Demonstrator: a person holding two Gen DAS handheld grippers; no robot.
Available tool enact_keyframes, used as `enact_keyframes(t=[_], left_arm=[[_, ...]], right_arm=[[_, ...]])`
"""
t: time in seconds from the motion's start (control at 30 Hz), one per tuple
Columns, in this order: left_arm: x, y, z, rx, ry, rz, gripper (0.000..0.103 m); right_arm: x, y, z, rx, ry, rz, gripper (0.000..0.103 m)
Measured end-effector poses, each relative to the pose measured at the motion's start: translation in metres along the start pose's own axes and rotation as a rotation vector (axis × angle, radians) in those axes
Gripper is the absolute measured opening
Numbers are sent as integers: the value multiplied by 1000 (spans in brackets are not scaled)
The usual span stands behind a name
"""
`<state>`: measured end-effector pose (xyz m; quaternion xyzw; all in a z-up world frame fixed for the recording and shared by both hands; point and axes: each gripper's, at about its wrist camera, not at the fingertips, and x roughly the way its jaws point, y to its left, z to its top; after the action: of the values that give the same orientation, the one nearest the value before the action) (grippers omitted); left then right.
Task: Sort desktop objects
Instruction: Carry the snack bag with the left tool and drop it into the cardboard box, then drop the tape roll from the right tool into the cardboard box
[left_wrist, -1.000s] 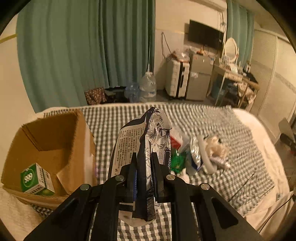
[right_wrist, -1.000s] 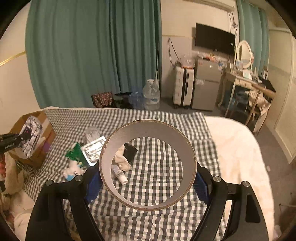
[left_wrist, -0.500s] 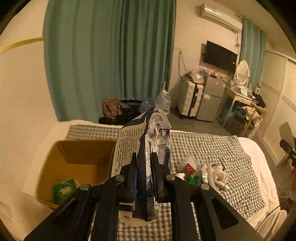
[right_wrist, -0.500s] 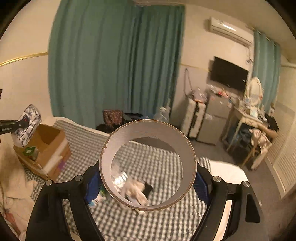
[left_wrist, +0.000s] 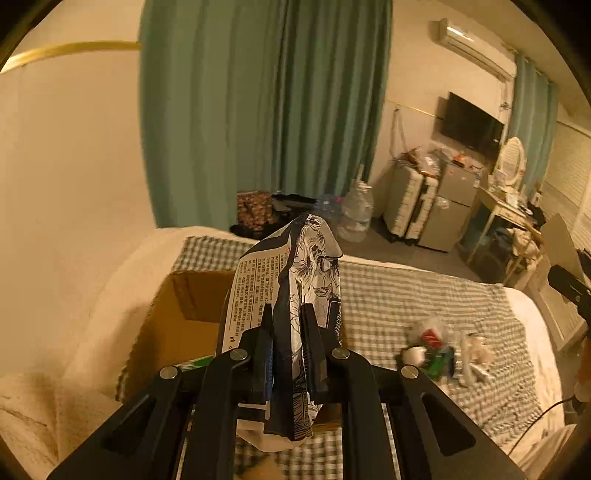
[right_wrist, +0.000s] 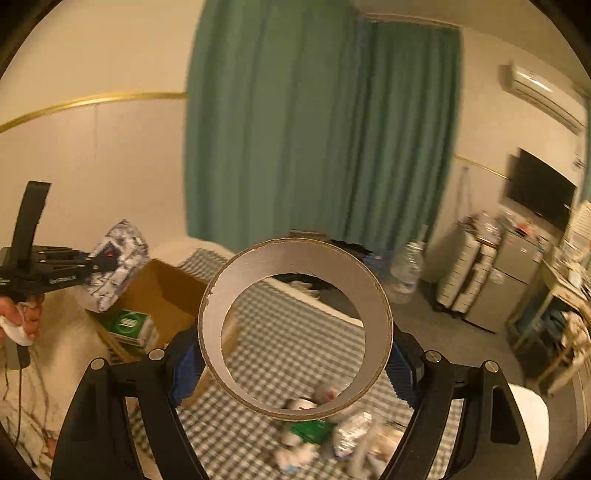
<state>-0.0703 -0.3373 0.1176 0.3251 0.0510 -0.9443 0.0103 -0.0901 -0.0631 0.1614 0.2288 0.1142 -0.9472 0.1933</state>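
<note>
1. Left hand-held gripper: jaws nearly together, clamped on a tissue pack with a black-and-white floral print. The pack stands upright between the pads, printed text on its left face.
2. In the right wrist view the same left hand-held gripper carries the tissue pack in the air above the near-left edge of the cardboard box. A hand grips its handle at the left border.
3. Right hand-held gripper: jaws set wide, pressed on the outer wall of a cardboard tape ring from both sides. The ring's hole faces the camera and the bed shows through it.
4. Cardboard box: open, sitting on the bed at its left end. A green and white carton lies inside, against the near wall.
5. Bed: covered with a grey-and-white checked sheet.
6. Loose pile on the sheet, well apart from the box to its right: a green packet, foil and white pieces. Blurred; single items are hard to tell.
7. Background: teal curtain, water jug on the floor.
</note>
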Motion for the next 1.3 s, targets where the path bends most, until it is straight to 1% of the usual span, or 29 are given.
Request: enact_keyframes(t=[0.13, 0.23, 0.33, 0.4, 0.43, 0.5, 0.53, 0.57, 0.6, 0.63, 0.67, 0.7, 0.73, 0.9, 0.97, 1.03, 1.13, 1.2, 1.23, 1.27, 1.3], left_arm=[[22, 29, -11, -48, 20, 25, 13], [41, 46, -21, -54, 42, 32, 13], [57, 58, -33, -84, 67, 3, 13], [68, 67, -39, -103, 86, 1, 13], [72, 70, -42, -105, 92, 13, 13], [76, 73, -47, -97, 86, 25, 15], [77, 73, -48, -96, 85, 31, 23], [78, 73, -48, -99, 90, 37, 34], [79, 74, -49, -104, 99, 46, 71], [79, 74, -50, -110, 107, 68, 99], [76, 74, -50, -116, 92, 90, 102], [71, 74, -51, -118, 67, 102, 102], [66, 73, -51, -111, 51, 99, 102], [43, 59, -51, -97, 23, 128, 103], [31, 44, -52, -89, 7, 119, 103], [20, 21, -54, -59, -4, 89, 103], [7, -19, -61, -7, -1, 23, 103], [1, -44, -70, 12, 8, -15, 103], [0, -57, -77, 19, 18, -43, 103], [-2, -69, -85, 32, 28, -66, 103], [-2, -79, -91, 51, 41, -80, 103]], right_arm=[[35, 42, 5, -35, 33, 74, 82], [72, 76, 4, -37, 79, 154, 82], [106, 103, -1, -34, 131, 212, 82], [130, 120, -6, -12, 174, 252, 82], [141, 127, -9, 3, 194, 272, 82], [161, 134, -15, 45, 227, 313, 82], [169, 138, -16, 66, 235, 328, 82], [177, 141, -17, 94, 243, 355, 83], [180, 140, -17, 109, 243, 368, 83], [185, 142, -17, 124, 243, 371, 84], [187, 141, -15, 130, 246, 359, 90], [189, 140, -13, 136, 257, 342, 90], [190, 140, -11, 141, 260, 331, 90], [164, 106, -6, 162, 218, 302, 90], [139, 78, -14, 162, 201, 264, 91], [112, 45, -23, 164, 183, 210, 91], [71, -3, -43, 158, 167, 117, 91], [43, -42, -64, 176, 172, 37, 92], [30, -58, -73, 192, 177, 11, 93], [15, -76, -91, 221, 187, -27, 94], [4, -87, -103, 237, 191, -49, 94]])
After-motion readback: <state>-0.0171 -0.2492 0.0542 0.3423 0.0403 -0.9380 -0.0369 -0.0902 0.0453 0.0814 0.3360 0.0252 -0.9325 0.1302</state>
